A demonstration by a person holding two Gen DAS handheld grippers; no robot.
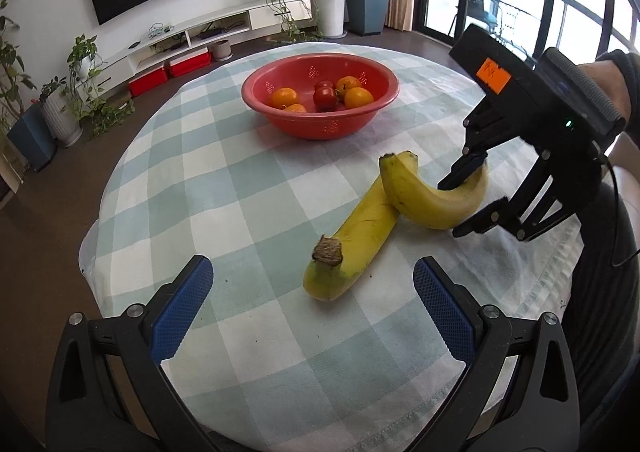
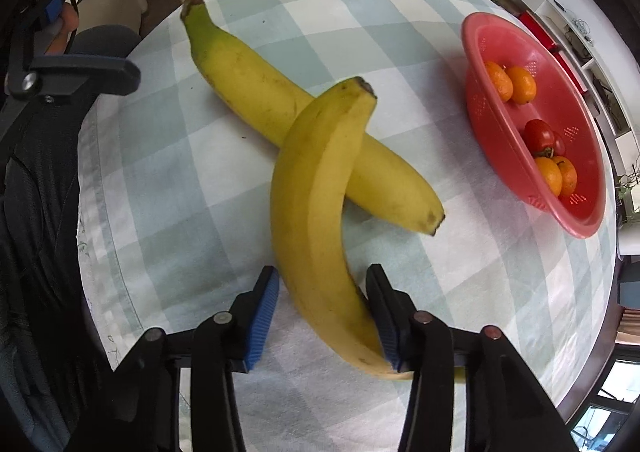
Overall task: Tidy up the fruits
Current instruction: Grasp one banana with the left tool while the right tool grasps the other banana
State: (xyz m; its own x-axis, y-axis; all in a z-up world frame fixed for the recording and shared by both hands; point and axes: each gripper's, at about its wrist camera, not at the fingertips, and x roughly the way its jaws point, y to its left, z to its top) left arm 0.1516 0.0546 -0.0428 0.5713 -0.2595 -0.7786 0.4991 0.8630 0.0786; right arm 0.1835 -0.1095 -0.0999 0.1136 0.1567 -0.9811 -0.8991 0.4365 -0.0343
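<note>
Blue-padded right gripper [image 2: 322, 316] straddles the upper banana [image 2: 316, 212] unclosed, left gripper [image 1: 312, 316] idle and open, so lifting may roll the lower banana [image 2: 256, 92] away from the red bowl [image 2: 588, 228].

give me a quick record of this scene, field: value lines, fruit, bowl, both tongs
surface: round table with checked cloth
bowl: red colander bowl at the far side, holding oranges and small red fruits
top banana: curved banana lying across the other
bottom banana: straighter banana flat on the cloth
right tongs: right tongs straddling the curved banana's near end, one pad touching, not closed
left tongs: left tongs open, empty, near the straighter banana's stem end
</note>
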